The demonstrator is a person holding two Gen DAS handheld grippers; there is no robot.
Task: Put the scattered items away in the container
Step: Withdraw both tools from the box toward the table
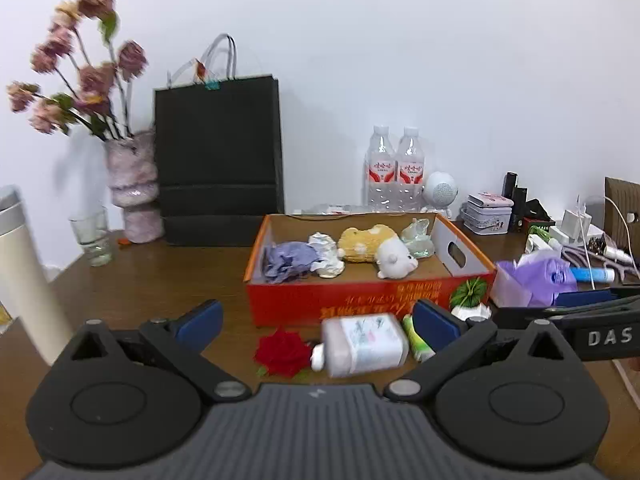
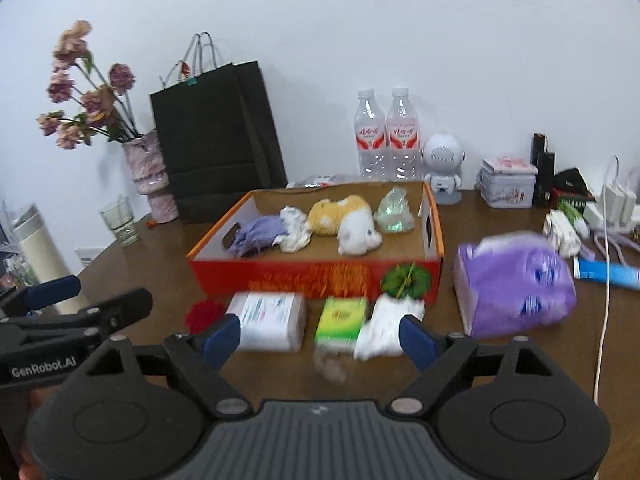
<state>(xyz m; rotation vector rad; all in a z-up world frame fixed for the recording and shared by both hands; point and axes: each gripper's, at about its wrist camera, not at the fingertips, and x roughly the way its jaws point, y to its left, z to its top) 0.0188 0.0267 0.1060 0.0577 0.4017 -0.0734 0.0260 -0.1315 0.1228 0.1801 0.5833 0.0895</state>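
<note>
An open orange cardboard box (image 1: 360, 300) (image 2: 280, 276) sits on the brown table. It holds a plush toy (image 1: 376, 250), crumpled purple and white wrappers (image 1: 288, 260) and a clear green piece (image 1: 418, 238). In front of the box lie a red fabric rose (image 1: 282, 352) (image 2: 202, 314), a white bottle on its side (image 1: 362, 346) (image 2: 268, 320), a green packet (image 2: 340, 318), a small green plant in a white pot (image 2: 396, 312) and a crumpled grey scrap (image 2: 330, 366). My left gripper (image 1: 318, 320) is open above the bottle. My right gripper (image 2: 320, 340) is open above the green packet.
A purple tissue pack (image 2: 516, 280) lies right of the box. Behind stand a black paper bag (image 1: 218, 160), a vase of flowers (image 1: 134, 184), a glass (image 1: 92, 236), two water bottles (image 1: 394, 168), a round white speaker (image 2: 442, 160), tins, chargers and cables.
</note>
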